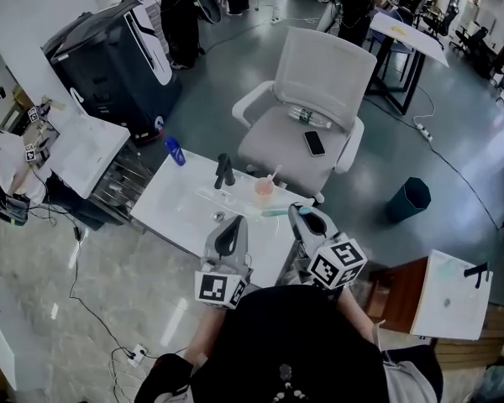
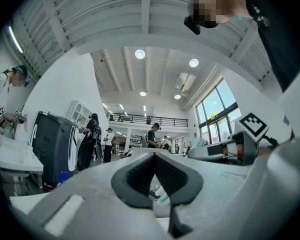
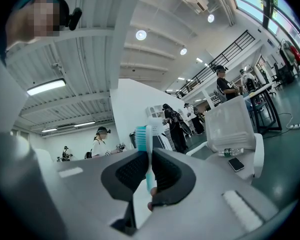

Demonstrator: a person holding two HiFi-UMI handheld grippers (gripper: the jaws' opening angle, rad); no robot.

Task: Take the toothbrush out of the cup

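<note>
Two tools are hovering over the near edge of the white bench (image 1: 181,204), one in each of the person's hands. The right tool (image 1: 296,211) is clamping the toothbrush (image 1: 277,212) by its handle. In the right gripper view, the dark pads of this tool (image 3: 149,156) are pressing on both sides of the toothbrush (image 3: 146,136), and its teal bristle head is sticking out past the tips. The toothbrush is lying roughly level above the bench, outside the pink cup (image 1: 263,191) and just beside it on the person's side. The cup is standing upright on the bench, with a thin pale stick (image 1: 273,175) leaning out of it; what that stick is cannot be made out. The left tool (image 1: 232,223) is staying clear of the cup. Its jaws are resting together with nothing between them, as the left gripper view is showing (image 2: 154,159). A grey office chair (image 1: 307,99) is standing beyond the bench, carrying a phone (image 1: 314,143).
</note>
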